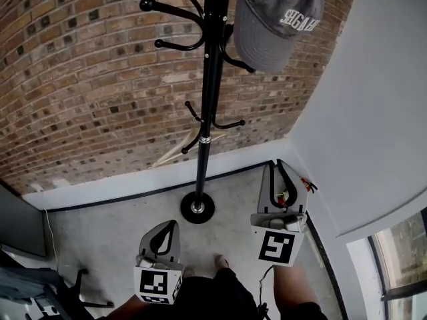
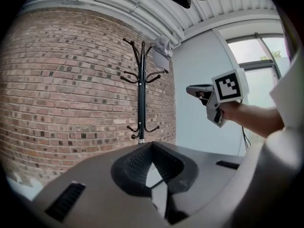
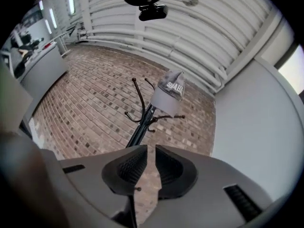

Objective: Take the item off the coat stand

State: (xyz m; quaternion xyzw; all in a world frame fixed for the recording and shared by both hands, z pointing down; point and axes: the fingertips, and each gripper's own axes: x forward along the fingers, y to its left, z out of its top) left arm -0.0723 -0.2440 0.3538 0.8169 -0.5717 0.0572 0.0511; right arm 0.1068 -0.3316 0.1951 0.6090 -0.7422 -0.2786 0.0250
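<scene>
Spread right claw (image 3: pixel 148 148), barely parted and empty, wider before reaching up to grey cap (image 3: pixel 169 91) hanging high on coat stand (image 3: pixel 142 125); pinch brim, lift up and off. Hold clenched, empty left claw (image 2: pixel 152 144) low.

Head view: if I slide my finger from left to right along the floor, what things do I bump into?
left gripper → coat stand's round base → right gripper
</scene>
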